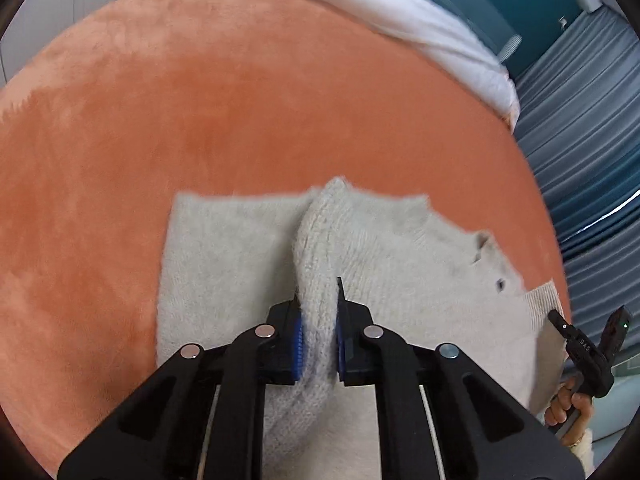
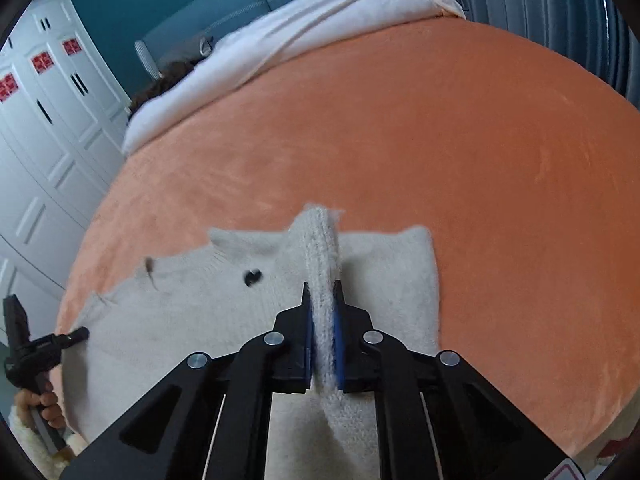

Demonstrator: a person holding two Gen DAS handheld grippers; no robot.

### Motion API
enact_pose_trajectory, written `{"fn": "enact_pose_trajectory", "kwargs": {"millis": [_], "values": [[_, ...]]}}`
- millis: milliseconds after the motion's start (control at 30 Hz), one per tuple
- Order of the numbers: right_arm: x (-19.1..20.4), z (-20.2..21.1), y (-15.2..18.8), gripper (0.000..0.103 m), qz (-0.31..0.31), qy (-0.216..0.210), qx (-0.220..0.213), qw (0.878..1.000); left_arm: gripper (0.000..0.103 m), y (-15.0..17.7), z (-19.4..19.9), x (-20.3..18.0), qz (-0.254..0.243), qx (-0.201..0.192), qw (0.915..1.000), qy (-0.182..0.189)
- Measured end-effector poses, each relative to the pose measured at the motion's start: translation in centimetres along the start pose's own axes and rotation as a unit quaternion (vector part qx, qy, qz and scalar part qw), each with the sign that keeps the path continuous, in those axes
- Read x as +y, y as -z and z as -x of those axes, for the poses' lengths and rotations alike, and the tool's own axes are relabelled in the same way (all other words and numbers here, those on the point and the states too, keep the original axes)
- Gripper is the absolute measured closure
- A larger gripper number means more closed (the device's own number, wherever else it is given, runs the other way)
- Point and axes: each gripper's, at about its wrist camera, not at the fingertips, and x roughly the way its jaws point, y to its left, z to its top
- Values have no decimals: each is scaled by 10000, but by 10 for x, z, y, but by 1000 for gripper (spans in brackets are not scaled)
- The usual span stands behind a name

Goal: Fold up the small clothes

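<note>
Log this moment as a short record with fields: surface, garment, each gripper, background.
surface: orange blanket on a bed
garment: cream knit sweater, lying on the blanket, a fold pinched up at each side
left gripper: jaws shut on a ridge of the sweater
right gripper: jaws shut on another ridge
background: white bedding, white wardrobe, curtain

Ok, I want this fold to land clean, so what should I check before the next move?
1. Left gripper clamped on a ridge of the cream sweater: ok.
2. Right gripper clamped on the sweater too: ok.
3. Orange blanket bare beyond the sweater, room to lay the fold: ok.
4. Sweater spread flat between the two grips: ok.
5. Whether each grip holds every layer: cannot tell.
</note>
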Motion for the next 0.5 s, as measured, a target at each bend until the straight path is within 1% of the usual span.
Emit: {"fn": "enact_pose_trajectory", "kwargs": {"millis": [33, 100, 133, 167, 200, 233, 267, 300, 333, 367, 433, 467, 500], "values": [[2, 15, -8, 95, -46, -149, -243, 9996, 93, -5, 14, -7, -96, -207, 9997, 75], [3, 44, -22, 95, -209, -470, -706, 9962, 93, -14, 39, -16, -128, -520, 9984, 190], [3, 52, -26, 95, -235, -488, -885, 9946, 93, -18, 44, -17, -109, -639, 9978, 109], [0, 52, -28, 95, -203, -379, -975, 9943, 93, -22, 42, -15, -121, -691, 9975, -22], [-4, 40, -28, 95, -147, -176, -856, 9961, 93, -24, 33, -11, -146, -640, 9977, -157], [-12, 17, -25, 95, -124, 99, -532, 9985, 92, -24, 19, -4, -99, -504, 9983, -275], [-26, -12, -19, 96, -233, 249, -112, 9994, 92, -23, -2, 7, 30, -232, 9992, -329], [-36, -34, -13, 96, -379, 374, 235, 9983, 92, -22, -20, 14, 138, -6, 9988, -477], [-44, -48, -8, 96, -511, 456, 473, 9965, 93, -18, -35, 22, 223, 183, 9976, -635], [-47, -48, -6, 96, -602, 420, 441, 9963, 93, -14, -40, 25, 280, 216, 9974, -634], [-43, -22, -11, 96, -717, 104, 17, 9974, 92, -12, -28, 20, 200, -29, 9986, -495], [-39, -12, -14, 96, -708, 10, -152, 9974, 92, -12, -25, 16, 115, -88, 9986, -502], [-37, -8, -14, 96, -622, 50, -285, 9976, 92, -11, -26, 15, 53, -90, 9985, -534]]}}
